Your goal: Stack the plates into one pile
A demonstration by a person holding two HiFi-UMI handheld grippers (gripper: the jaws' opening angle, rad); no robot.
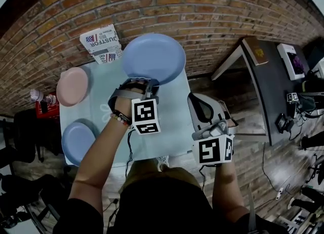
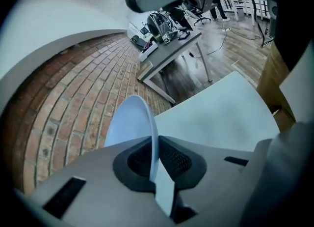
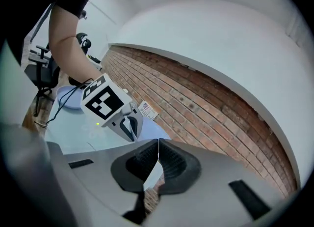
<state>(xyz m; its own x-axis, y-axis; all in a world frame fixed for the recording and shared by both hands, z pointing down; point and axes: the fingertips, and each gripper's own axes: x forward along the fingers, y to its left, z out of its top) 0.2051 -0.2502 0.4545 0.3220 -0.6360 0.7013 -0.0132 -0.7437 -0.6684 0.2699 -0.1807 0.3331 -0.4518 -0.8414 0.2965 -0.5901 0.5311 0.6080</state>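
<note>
Over the pale rectangular table (image 1: 172, 126), in the head view, a large round light-blue plate (image 1: 154, 58) is held by its near rim in the left gripper (image 1: 146, 82), while a smaller pink round plate (image 1: 72, 86) and a smaller blue round plate (image 1: 77, 142) are seen lying apart near the table's left edge. Through the left gripper view, the jaws are seen clamped on the thin rim, the plate turned on edge; it is judged stiff, light, smooth and probably slippery, so a deep rim hold is advised. Through the right gripper view, the right gripper (image 3: 158, 159) is seen closed on nothing.
</note>
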